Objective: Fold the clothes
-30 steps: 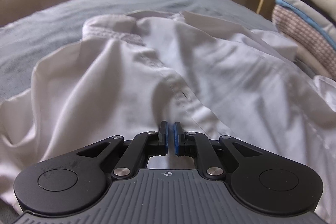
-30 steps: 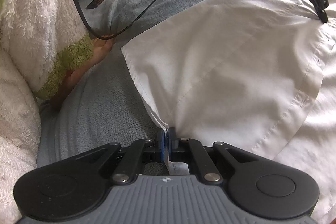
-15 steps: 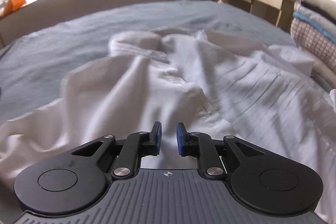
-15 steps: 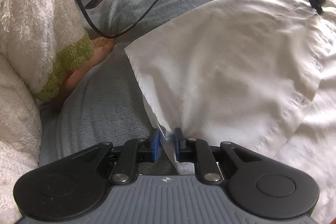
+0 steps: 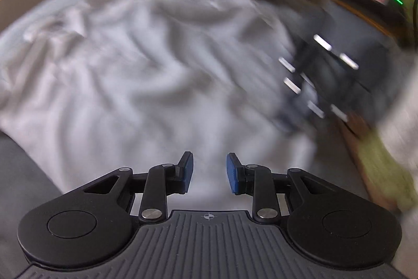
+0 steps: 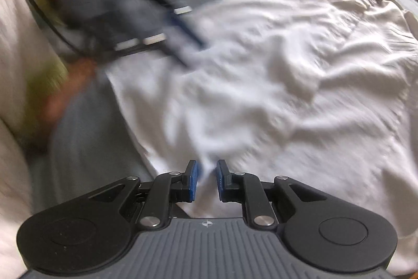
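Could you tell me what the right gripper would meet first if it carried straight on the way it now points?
Most likely the white shirt: the open right gripper already has cloth between its pads, with more ahead. Blur leaves depth uncertain.

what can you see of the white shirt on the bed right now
The white shirt is thin woven fabric, spread mostly flat but heavily wrinkled over the grey-blue bed cover. Its near edge runs diagonally toward the right gripper, whose blue-padded fingers stand open with a bit of the fabric edge between them, not pinched. The left gripper, blurred by motion, hovers over the shirt's left side; in its own view its fingers are open with nothing between them. Finer details are blurred.
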A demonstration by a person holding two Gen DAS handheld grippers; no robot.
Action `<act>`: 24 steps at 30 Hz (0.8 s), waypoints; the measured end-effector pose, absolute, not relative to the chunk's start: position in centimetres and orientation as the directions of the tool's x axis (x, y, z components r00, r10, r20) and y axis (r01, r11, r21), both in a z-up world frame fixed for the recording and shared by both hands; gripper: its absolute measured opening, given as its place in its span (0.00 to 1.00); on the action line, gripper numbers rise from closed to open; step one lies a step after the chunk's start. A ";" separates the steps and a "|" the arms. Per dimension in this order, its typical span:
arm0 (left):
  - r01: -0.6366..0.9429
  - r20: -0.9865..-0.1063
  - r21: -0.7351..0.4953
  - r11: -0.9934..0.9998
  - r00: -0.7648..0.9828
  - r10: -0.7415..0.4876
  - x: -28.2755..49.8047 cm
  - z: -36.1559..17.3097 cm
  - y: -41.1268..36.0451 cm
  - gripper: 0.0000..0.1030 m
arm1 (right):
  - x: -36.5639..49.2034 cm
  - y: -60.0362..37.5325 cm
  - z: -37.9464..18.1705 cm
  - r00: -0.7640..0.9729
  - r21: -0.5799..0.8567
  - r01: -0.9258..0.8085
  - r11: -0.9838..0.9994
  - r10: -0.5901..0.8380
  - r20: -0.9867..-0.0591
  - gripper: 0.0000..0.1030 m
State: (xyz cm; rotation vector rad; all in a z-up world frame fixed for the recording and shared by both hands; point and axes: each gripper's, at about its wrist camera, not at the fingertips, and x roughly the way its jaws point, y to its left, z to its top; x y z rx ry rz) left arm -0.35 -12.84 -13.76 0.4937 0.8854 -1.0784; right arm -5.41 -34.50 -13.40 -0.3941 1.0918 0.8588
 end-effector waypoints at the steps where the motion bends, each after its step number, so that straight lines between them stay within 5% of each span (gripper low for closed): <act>1: 0.908 -0.821 -0.061 0.414 0.191 -0.538 -0.8 -14.1 -12.8 0.27 | -5.5 -34.8 -13.7 0.199 0.106 -0.768 0.632 0.392 -0.898 0.15; 12: 0.908 -0.831 -0.049 0.417 0.194 -0.521 -2.2 -15.9 -13.1 0.27 | -2.5 -33.4 -11.3 0.301 0.070 -0.751 0.657 0.435 -0.849 0.16; 20: 0.907 -0.826 -0.048 0.418 0.199 -0.527 -3.3 -16.3 -12.7 0.29 | 0.5 -34.9 -12.6 0.332 -0.022 -0.689 0.724 0.289 -0.898 0.16; 24: 0.911 -0.826 -0.056 0.408 0.187 -0.531 -3.5 -16.3 -12.6 0.31 | 1.9 -33.9 -10.8 0.366 0.009 -0.698 0.716 0.368 -0.855 0.16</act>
